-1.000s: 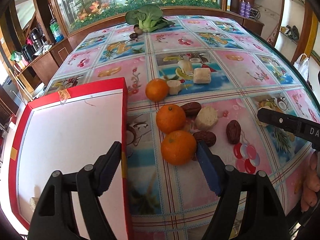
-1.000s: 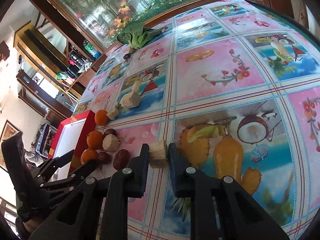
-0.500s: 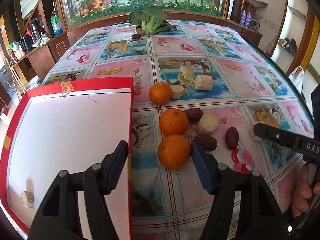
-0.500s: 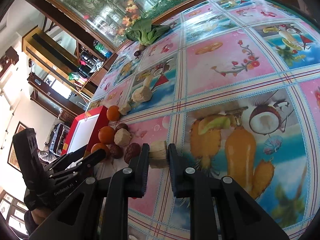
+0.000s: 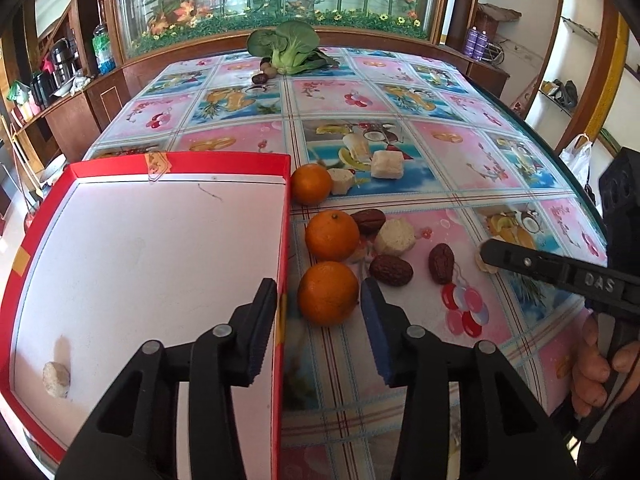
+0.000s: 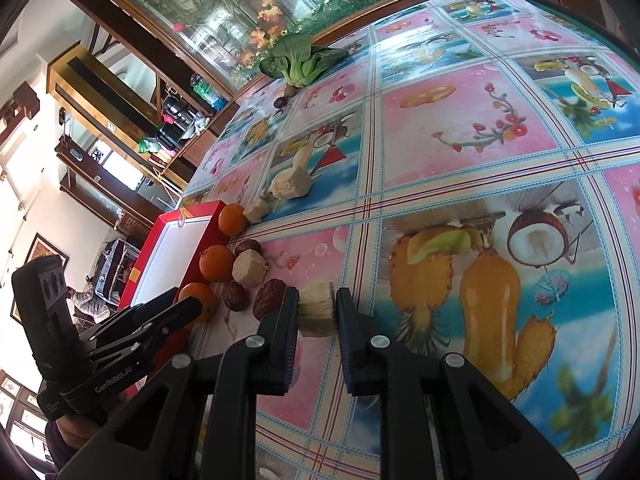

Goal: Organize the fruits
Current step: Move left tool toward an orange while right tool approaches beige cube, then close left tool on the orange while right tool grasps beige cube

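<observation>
One pale chunk (image 5: 56, 379) is lying in the red tray (image 5: 160, 160). The nearest orange (image 5: 328, 293) is being straddled by the wide-open left gripper (image 5: 320, 320); another chunk (image 6: 317, 309) is being pinched by the right gripper (image 6: 318, 316). Most fruit is remaining on the table (image 5: 460, 160).

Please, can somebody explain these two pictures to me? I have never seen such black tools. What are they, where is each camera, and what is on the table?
The black tools are hand-held grippers, one in each of a person's hands. Each carries a camera looking forward along its two fingers, so there is one picture per gripper. The left gripper is open, its fingers either side of the nearest orange, beside a red tray holding one pale chunk. The right gripper is shut on a pale cut piece. On the patterned table lie two more oranges, brown dates, other pale chunks and a leafy green vegetable.
</observation>
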